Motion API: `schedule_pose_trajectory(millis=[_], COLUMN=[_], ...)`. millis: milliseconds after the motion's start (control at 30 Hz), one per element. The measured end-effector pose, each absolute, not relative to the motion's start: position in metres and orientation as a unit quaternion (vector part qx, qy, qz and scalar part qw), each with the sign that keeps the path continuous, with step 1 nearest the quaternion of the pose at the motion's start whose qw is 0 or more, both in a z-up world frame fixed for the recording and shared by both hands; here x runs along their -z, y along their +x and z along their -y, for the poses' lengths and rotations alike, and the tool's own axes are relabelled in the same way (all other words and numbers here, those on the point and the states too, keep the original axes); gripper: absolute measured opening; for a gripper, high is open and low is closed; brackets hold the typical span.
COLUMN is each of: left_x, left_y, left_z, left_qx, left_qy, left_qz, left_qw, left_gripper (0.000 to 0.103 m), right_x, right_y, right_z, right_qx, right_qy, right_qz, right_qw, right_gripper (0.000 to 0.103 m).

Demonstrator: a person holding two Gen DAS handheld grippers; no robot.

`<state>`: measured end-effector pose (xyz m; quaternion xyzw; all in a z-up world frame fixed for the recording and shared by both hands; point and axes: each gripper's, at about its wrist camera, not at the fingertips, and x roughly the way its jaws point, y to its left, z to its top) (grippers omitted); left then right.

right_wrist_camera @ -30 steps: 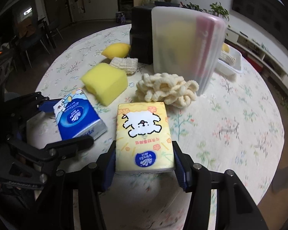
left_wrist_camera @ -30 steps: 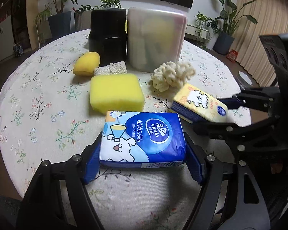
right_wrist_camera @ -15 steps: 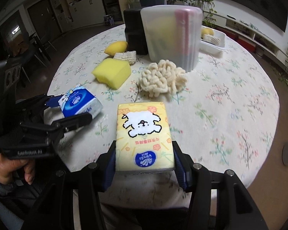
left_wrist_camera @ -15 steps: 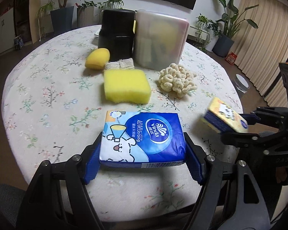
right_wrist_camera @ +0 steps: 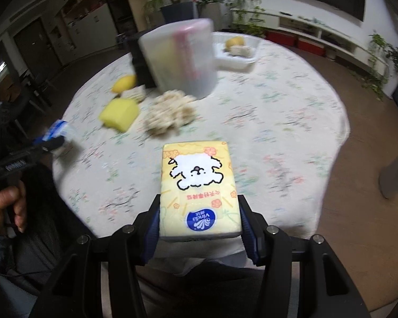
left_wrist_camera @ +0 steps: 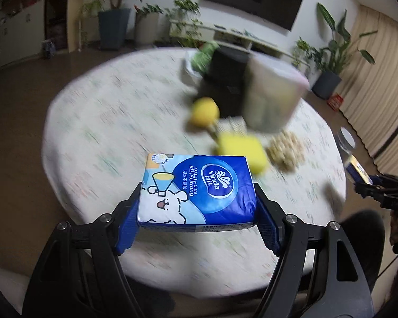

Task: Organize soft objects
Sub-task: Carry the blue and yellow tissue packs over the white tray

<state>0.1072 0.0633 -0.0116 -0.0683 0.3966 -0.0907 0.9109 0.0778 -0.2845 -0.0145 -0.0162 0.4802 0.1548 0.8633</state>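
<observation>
My left gripper (left_wrist_camera: 197,213) is shut on a blue Vinda tissue pack (left_wrist_camera: 199,189) and holds it high above the near edge of the round table (left_wrist_camera: 106,122). My right gripper (right_wrist_camera: 199,220) is shut on a yellow tissue pack (right_wrist_camera: 197,185) with a white dog drawing, also held above the table's near edge. A yellow block sponge (left_wrist_camera: 241,148), a cream knotted sponge (left_wrist_camera: 286,151), a yellow oval sponge (left_wrist_camera: 204,111) and a small woven pad (right_wrist_camera: 134,94) lie on the table. The view is blurred by motion.
A black box (left_wrist_camera: 225,84) and a translucent lidded container (left_wrist_camera: 273,95) stand at the table's far side. A white tray (right_wrist_camera: 236,53) with soft items sits behind them. A grey bin (right_wrist_camera: 396,175) stands on the floor at the right.
Both grippers have risen and pulled back from the table with their tissue packs. The table looks farther away and lower in both views.
</observation>
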Motion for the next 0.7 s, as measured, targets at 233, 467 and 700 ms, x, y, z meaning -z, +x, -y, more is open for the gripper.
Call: schedule_pose_trajectory(millis=[233,467,700], left_x=[-0.031,-0.067,-0.085], left_y=[0.164,0.265,0.355], left_z=[-0.107,-0.131,-0.106], left_qx=[0.062,0.062,0.088], left_qy=[-0.049,-0.038,0.005], left_qz=[-0.363,-0.348,-0.346], left_qw=[0.928,0.935,0.934], left_gripper=[0.073,0.073,0.073], right_x=[-0.011,-0.040,-0.072], right_y=[0.120,0.199,0.293], right_z=[0.354,0.416,0.404], right_qx=[-0.074,-0.006,-0.006], right_qy=[-0.011,0.000,-0.035], right_qz=[-0.467,-0.452,-0.428], right_qw=[0.881,0.892,0.903], right_gripper=[0.055,0.055,0.055])
